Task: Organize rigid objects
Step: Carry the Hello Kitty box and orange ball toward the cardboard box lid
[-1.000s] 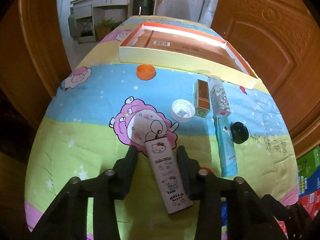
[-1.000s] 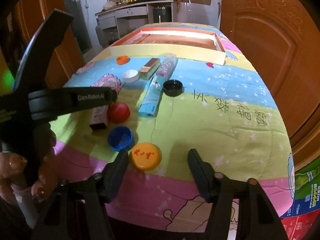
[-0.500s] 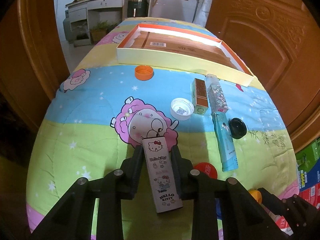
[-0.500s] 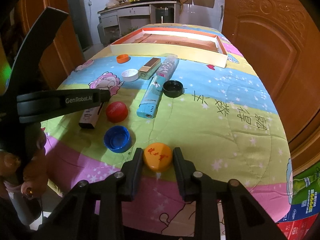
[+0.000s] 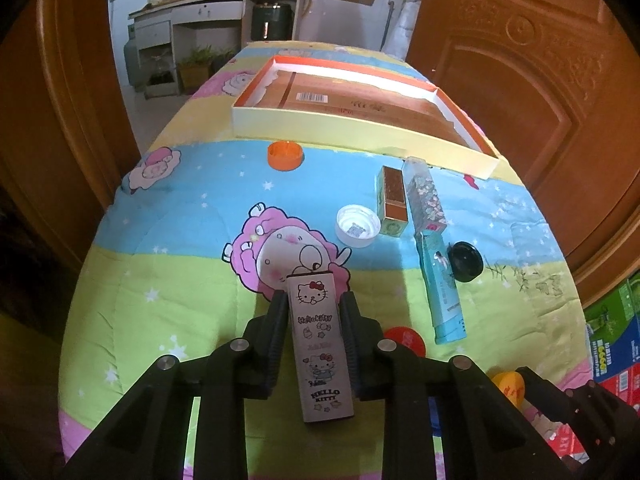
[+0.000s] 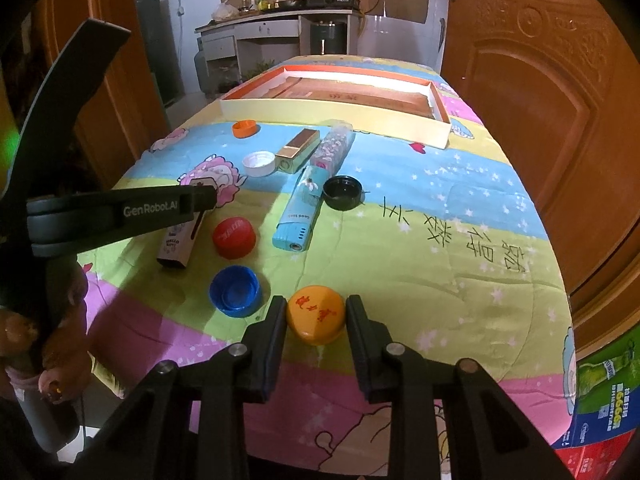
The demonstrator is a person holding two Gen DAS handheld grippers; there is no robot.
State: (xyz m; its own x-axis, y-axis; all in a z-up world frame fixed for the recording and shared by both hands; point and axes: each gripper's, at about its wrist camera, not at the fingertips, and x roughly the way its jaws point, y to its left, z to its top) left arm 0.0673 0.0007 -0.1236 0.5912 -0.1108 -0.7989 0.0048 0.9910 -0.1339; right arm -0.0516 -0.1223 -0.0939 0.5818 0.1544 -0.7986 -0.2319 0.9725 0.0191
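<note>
Now both grippers grip something on the cartoon-print quilt [image 6: 440, 248]. The left gripper [image 5: 314, 304] has just been closing and its pads press the long sides of the Hello Kitty box [image 5: 320, 340], which lies lengthwise between the fingers, its far end poking out past the tips. Ahead of it and to the right lie the white cap [image 5: 357, 226], the brown-and-gold box [image 5: 392, 200], the clear patterned tube [image 5: 425, 196], the light blue box [image 5: 440, 284] and the black cap [image 5: 465, 261]; the orange cap [image 5: 285, 155] sits farther ahead, just before the shallow cardboard tray [image 5: 320, 128]. The right gripper [image 6: 316, 312] has closed narrow on the yellow cap [image 6: 315, 314], pads touching both sides. Just left of its tips lies the blue cap [image 6: 235, 290], with the red cap [image 6: 233, 237] beyond.
</note>
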